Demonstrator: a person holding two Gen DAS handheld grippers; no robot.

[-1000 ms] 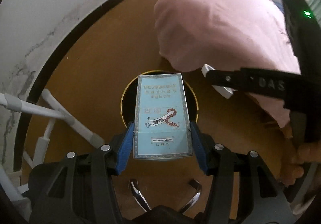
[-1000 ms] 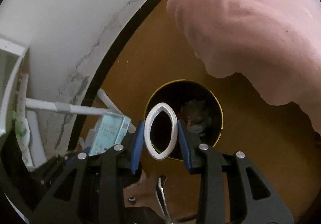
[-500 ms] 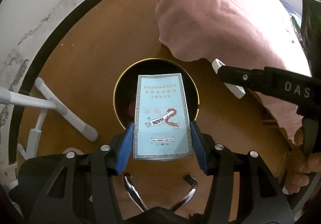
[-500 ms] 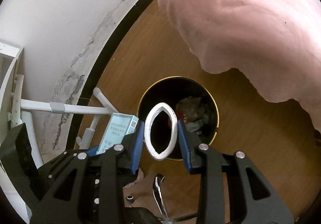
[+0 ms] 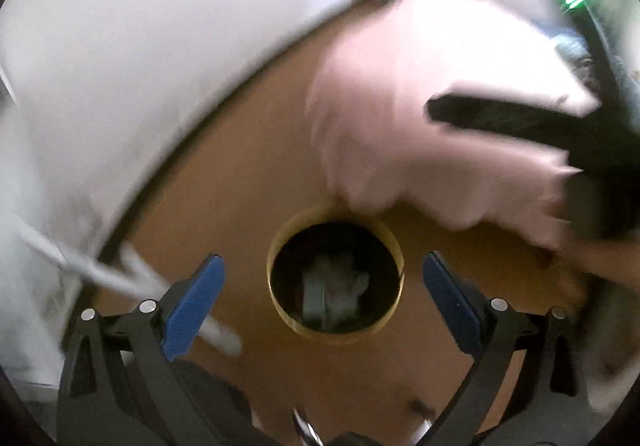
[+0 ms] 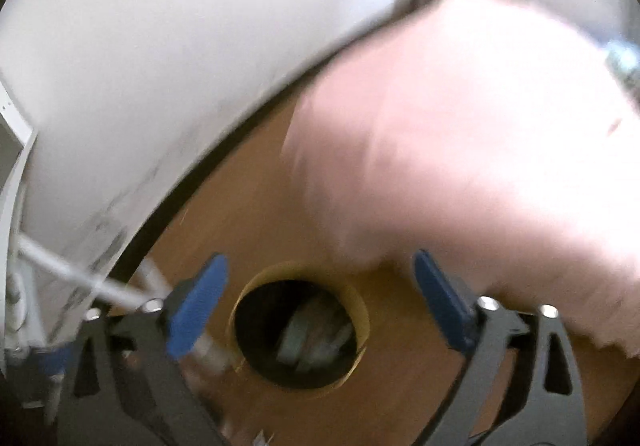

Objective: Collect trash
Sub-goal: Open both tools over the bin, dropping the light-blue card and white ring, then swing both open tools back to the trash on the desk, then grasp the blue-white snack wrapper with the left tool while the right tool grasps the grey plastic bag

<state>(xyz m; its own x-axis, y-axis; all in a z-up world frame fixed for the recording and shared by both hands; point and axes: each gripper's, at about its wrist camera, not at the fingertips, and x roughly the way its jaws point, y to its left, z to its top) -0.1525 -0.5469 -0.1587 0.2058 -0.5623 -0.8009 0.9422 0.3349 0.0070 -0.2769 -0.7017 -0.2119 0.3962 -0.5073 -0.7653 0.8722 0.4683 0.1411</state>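
A round bin with a gold rim (image 5: 280, 242) stands on the wooden floor, below both grippers. The light blue cigarette box (image 5: 314, 296) lies inside it among pale crumpled trash (image 5: 346, 282). My left gripper (image 5: 322, 302) is open and empty above the bin. My right gripper (image 6: 318, 306) is open and empty too, above the same bin (image 6: 362, 310), where the box (image 6: 292, 338) and other trash show. The white ring is not visible. Both views are blurred by motion.
A pink bedcover (image 5: 420, 118) hangs over the floor to the right of the bin, also in the right wrist view (image 6: 460, 150). A white wall (image 5: 160, 26) with a dark skirting runs on the left. White rack legs (image 5: 100, 270) stand at the left.
Both grippers have opened. The blue box has dropped from the left gripper into the bin, and the white ring has left the right gripper. Both grippers have pulled up and away.
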